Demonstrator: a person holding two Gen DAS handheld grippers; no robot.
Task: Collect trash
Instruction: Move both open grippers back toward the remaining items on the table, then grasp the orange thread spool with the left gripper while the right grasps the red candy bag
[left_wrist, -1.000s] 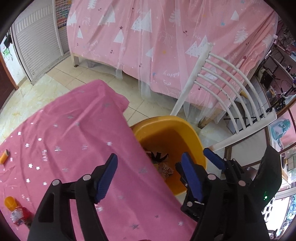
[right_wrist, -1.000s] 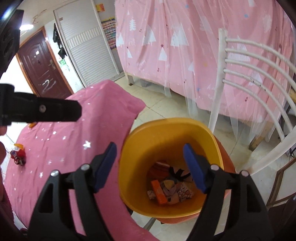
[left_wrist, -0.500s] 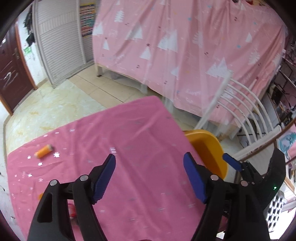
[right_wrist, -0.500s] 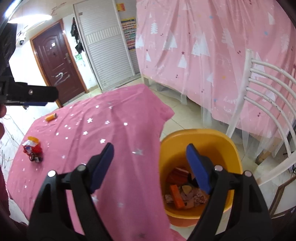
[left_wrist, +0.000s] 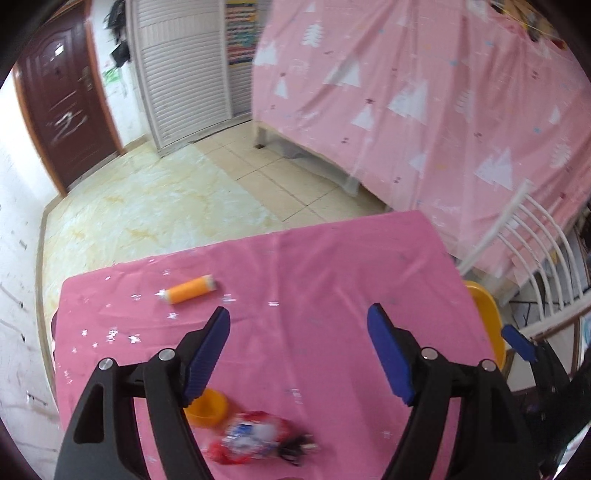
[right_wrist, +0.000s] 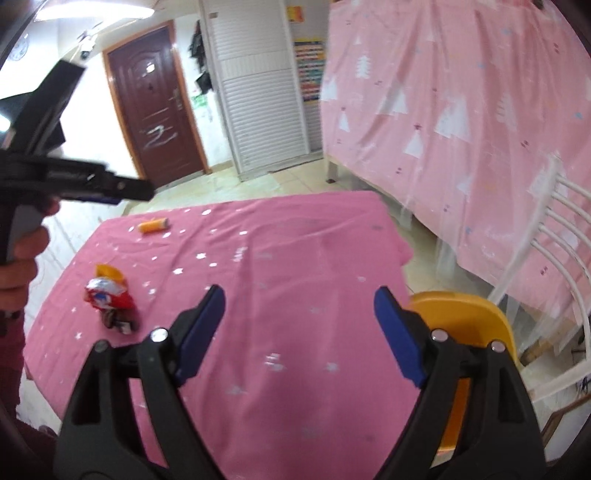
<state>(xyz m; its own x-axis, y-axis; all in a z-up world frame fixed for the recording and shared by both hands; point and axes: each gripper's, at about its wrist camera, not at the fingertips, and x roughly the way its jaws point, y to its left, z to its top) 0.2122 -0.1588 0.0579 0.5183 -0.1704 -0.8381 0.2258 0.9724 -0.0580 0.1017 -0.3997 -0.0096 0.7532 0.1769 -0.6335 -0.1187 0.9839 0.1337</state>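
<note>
My left gripper (left_wrist: 298, 332) hangs open and empty over the pink starred tablecloth (left_wrist: 332, 266). Beyond its left finger lies an orange tube (left_wrist: 190, 290). Close below it sit an orange cap (left_wrist: 207, 408) and a red-and-white wrapper (left_wrist: 255, 443) with a dark scrap beside it. My right gripper (right_wrist: 299, 306) is also open and empty, above the table's right half. From there the wrapper (right_wrist: 109, 297) lies to the left, the tube (right_wrist: 153, 226) far left. The yellow bin (right_wrist: 461, 314) stands off the table's right edge, its contents hidden.
A white slatted chair (right_wrist: 554, 236) stands right of the bin, before a bed draped in pink tree-print cloth (right_wrist: 461, 92). A hand (right_wrist: 22, 251) holds the left gripper (right_wrist: 140, 192) at the left. Tiled floor, a brown door (right_wrist: 155, 110) and a white shutter lie beyond.
Both grippers swung left and rose, from above the bin to over the table. The bin slid to the right edge of both views; the wrapper, cap and tube came closer.
</note>
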